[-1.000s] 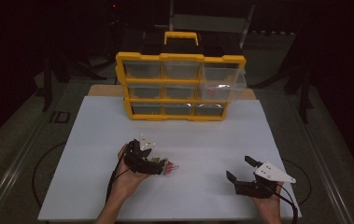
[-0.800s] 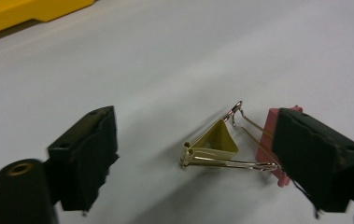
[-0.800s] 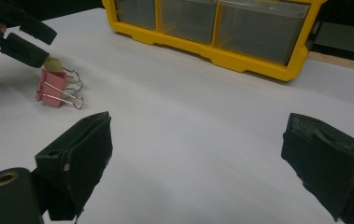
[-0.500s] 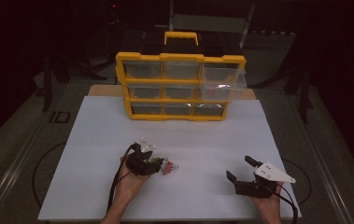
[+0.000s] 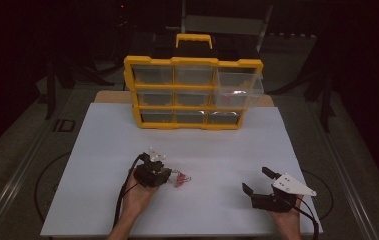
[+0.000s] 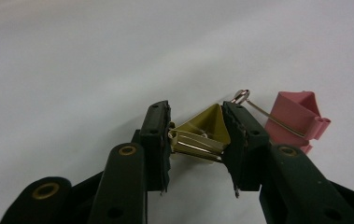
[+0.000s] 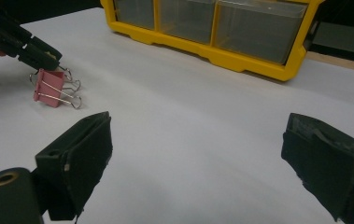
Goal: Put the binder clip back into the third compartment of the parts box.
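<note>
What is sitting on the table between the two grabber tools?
In the high view, a pink binder clip lies beside the left gripper; from there to the right gripper is bare white tabletop.

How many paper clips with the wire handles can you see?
2. A yellow-olive binder clip is pinched between the left tongs. A pink binder clip lies on the white table just beside it, to the right. More may be hidden in the drawers.

My left gripper (image 5: 169,176) sits lower centre on the table (image 5: 102,150); two clips (image 5: 181,179) right of it; organizer (image 5: 193,92) upper centre.
</note>
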